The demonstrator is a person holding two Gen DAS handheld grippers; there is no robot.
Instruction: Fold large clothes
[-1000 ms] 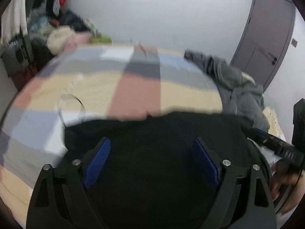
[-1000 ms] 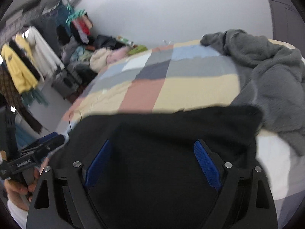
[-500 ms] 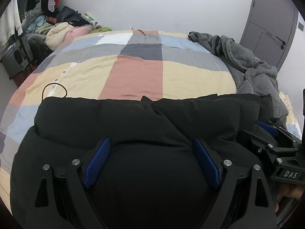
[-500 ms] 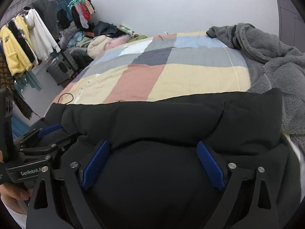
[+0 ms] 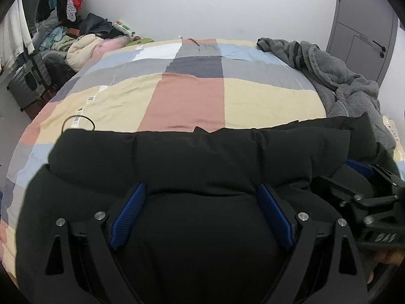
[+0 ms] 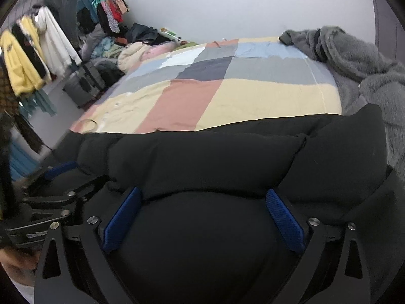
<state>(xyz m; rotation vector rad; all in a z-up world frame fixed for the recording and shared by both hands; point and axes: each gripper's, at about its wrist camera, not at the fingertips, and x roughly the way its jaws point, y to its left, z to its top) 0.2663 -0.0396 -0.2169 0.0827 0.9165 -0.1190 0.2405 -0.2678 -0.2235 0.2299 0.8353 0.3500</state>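
A large black padded jacket [image 5: 200, 159] lies across the near edge of the bed, bunched in puffy folds; it also fills the lower half of the right wrist view [image 6: 207, 157]. My left gripper [image 5: 201, 202] is open, its blue pads [image 5: 129, 210] spread wide with the jacket's bulk bulging between them. My right gripper [image 6: 202, 205] is open the same way over the jacket. Each gripper shows in the other's view, the right one at the jacket's right side [image 5: 364, 197] and the left one at its left side [image 6: 58, 192]. Neither pair of pads pinches the cloth.
The bed has a patchwork cover [image 5: 192, 96] of yellow, pink, grey and blue. A grey fleece garment [image 5: 336, 81] lies heaped on the bed's right side. A black cable loop [image 5: 78, 121] lies at left. Clothes pile, suitcase [image 6: 83, 86] and hanging rack stand left; a door [image 5: 367, 38] stands right.
The jacket has come down from in front of the cameras onto the bed's near edge and settled there. Both grippers have stayed open over it and have hardly moved over the last half second.
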